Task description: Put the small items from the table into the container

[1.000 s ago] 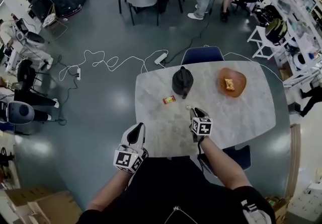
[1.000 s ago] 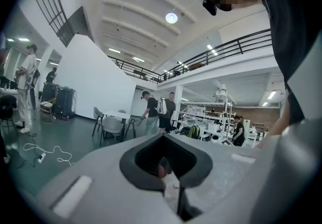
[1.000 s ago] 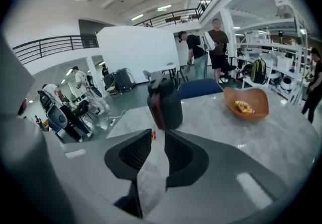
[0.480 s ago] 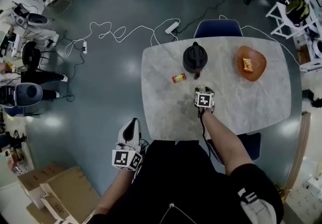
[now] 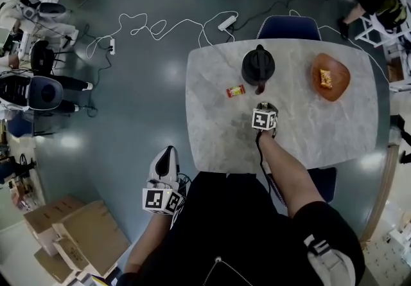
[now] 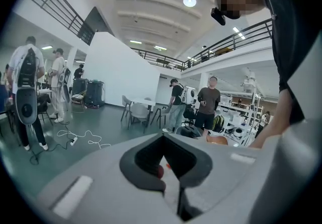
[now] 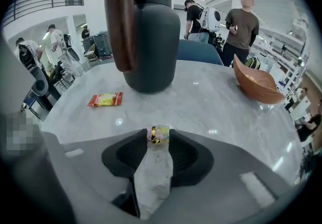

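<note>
Marble table [image 5: 212,143] under black jug [image 5: 258,66]. Orange bowl [image 5: 339,71] right of jug. Left gripper [image 5: 168,151] well short of jug, jaws together, empty. Right gripper [image 5: 268,108] just before jug, jaws closing. Red packet [image 5: 236,91] left of jug. Wrapped candy [image 7: 158,134] between right jaws, touching both pads.

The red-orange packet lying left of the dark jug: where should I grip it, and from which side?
I would pinch the packet across its narrow width at mid-length, coming straight down: it lies flat on the table, and the jug stands near its right end.
</note>
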A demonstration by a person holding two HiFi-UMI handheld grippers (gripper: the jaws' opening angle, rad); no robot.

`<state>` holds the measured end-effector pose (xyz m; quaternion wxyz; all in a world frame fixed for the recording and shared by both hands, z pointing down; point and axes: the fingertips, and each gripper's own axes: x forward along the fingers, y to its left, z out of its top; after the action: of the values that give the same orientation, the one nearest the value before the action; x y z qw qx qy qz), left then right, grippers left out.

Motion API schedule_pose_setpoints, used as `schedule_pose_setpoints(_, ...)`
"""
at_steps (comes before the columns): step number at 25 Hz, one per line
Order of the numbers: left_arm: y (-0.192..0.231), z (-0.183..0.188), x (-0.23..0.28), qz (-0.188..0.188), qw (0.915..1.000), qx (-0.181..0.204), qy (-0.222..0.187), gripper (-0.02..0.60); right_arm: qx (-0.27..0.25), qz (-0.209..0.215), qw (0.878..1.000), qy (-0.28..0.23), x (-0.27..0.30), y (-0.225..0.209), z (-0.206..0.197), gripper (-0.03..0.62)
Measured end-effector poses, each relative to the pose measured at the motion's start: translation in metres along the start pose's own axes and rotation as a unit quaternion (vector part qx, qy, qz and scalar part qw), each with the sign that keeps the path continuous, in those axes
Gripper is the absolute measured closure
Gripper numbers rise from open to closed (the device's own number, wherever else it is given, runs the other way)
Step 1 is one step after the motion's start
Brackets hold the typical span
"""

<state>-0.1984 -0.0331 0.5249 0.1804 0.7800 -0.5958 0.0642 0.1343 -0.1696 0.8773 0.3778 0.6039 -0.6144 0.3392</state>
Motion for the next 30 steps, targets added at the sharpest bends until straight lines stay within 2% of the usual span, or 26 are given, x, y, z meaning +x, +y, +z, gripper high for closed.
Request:
schedule_pose_setpoints(4,-0.002,0.005,0.000,-0.015,0.9999,0.004,-0.005,0.578,-0.007,0.006,0.999,-0.034,-0.023,0.000,0.013,0.434)
schedule_pose_setpoints(10,-0.014,0.005,0.007,-0.063,0.9977,0.011,-0.021,0.578,0.011,0.049,0.988,-0.144,-0.107,0.009,0.050,0.434)
schedule_pose_setpoints(13,-0.033,0.014,0.022,-0.103,0.9940,0.019,-0.032,0.578,0.028,0.068,0.975,-0.209,-0.168,0.004,0.077,0.434)
schedule_pose_setpoints(18,-0.061,0.033,0.041,-0.162,0.9850,0.032,-0.051,0.578,0.047,0.100,0.946,-0.304,-0.276,0.007,0.111,0.434)
schedule_pose_setpoints(22,-0.084,0.052,0.054,-0.196,0.9775,0.041,-0.066,0.578,0.045,0.101,0.924,-0.367,-0.349,0.003,0.124,0.434)
schedule_pose_setpoints(27,-0.103,0.058,0.063,-0.208,0.9743,0.059,-0.065,0.578,0.036,0.087,0.908,-0.407,-0.400,-0.001,0.116,0.434)
schedule_pose_setpoints(30,-0.123,0.057,0.062,-0.229,0.9670,0.089,-0.067,0.578,0.040,0.080,0.904,-0.418,-0.410,-0.006,0.109,0.434)
